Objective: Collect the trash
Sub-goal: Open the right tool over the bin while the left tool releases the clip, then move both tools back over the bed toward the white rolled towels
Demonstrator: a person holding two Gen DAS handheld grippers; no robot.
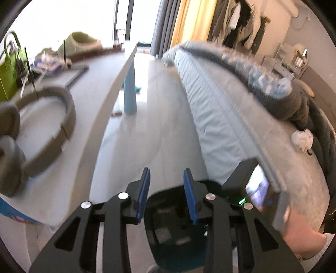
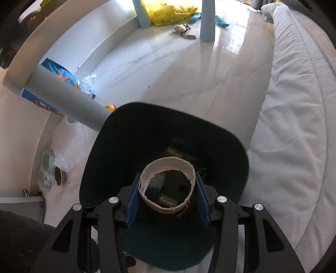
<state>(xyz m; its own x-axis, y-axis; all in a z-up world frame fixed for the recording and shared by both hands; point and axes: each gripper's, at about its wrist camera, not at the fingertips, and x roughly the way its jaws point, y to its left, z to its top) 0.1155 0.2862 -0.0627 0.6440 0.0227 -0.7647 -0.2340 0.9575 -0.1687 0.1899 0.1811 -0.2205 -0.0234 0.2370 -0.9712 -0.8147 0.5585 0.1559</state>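
— Blue-padded right claw [image 2: 168, 196], nearest the lens, is clamped on a torn brown cardboard ring [image 2: 167, 184], one pad on each side of it. It hangs right over the mouth of the dark teal plastic bin [image 2: 130, 142].

— So that piece is as good as collected?

— Not yet, I'd say; it is held above the bin, not in it. Something dark already lies at the bottom, too murky to name.

— And the other hand?

— Left claw [image 1: 167, 193] has its pads apart with nothing between them, tilted down over the same bin, with the right-hand tool and the person's hand just beside it.

— What is left?

— Judging by the wrist views, plenty: a crumpled white tissue [image 1: 302, 139] on the grey bed [image 1: 220, 109], clear plastic wrap [image 2: 89, 80] on the glossy pale floor [image 2: 178, 69] by the blue printed packet [image 2: 61, 76], and farther off a yellow plastic bag [image 2: 170, 11] between the pale blue legs of the surface.
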